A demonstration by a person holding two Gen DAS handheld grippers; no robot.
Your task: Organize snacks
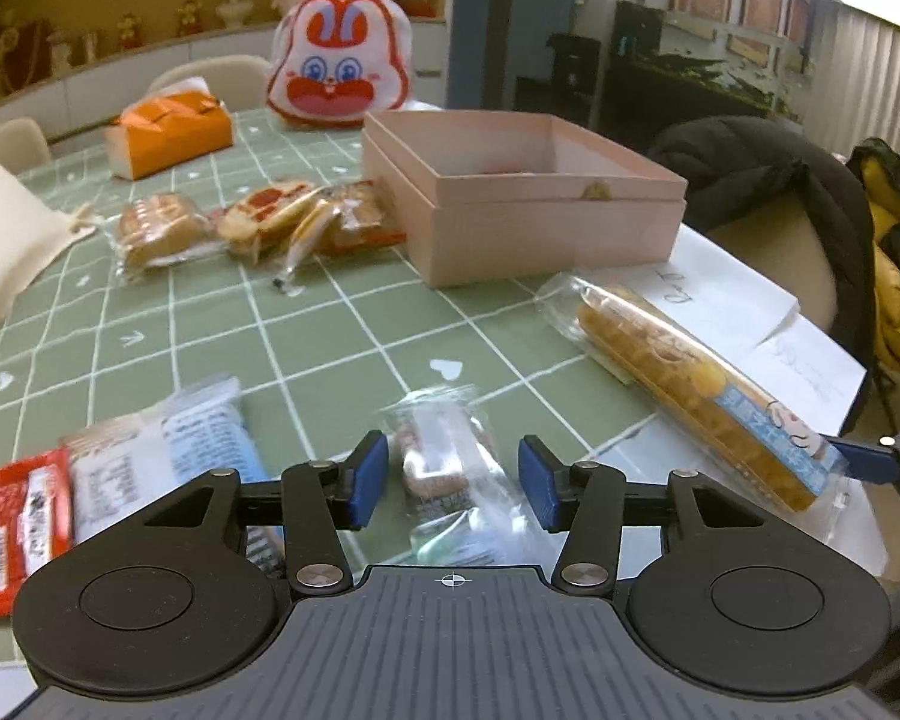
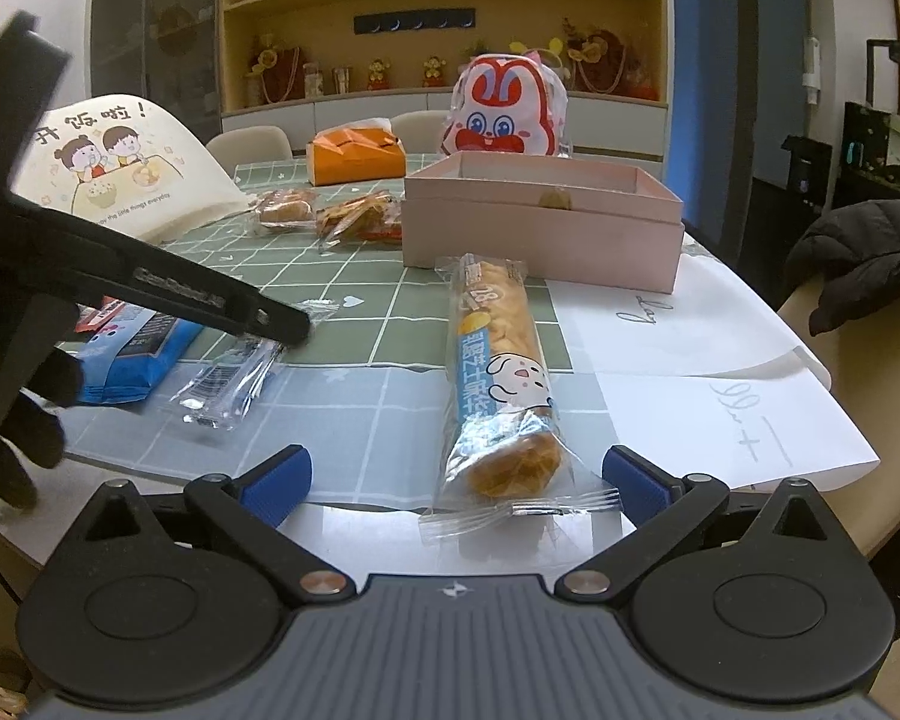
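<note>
Far left on the green checked tabletop (image 1: 330,336): a red packet (image 1: 21,525) and a white-and-blue packet (image 1: 168,450), both flat, printed film.

Left tongs (image 1: 453,477): blue pads apart, holding nothing, straddling a small clear wrapper (image 1: 450,474) with a pale biscuit inside. Wrapper crinkly and glossy, so probably slippery; contents look brittle. Judgement: very light, take it across the middle over the biscuit with a gentle squeeze, not by the loose film ends.

Centre, further back: a cluster of wrapped pastries (image 1: 258,222) beside the pink cardboard box (image 1: 528,204), which is open, stiff-walled, square-cornered and seems the likely destination.

Right: a long clear sleeve of golden crackers (image 2: 501,378) lies lengthwise, its crimped near end between the pads of the right tongs (image 2: 456,483), which stand wide apart and, as far as can be seen, touch nothing. Judgement: light but long, and the stack may flex or snap; grip the filled body above the crimp rather than the flat seal. It rests partly on white paper sheets (image 2: 720,402) at the tabletop's right edge.
</note>
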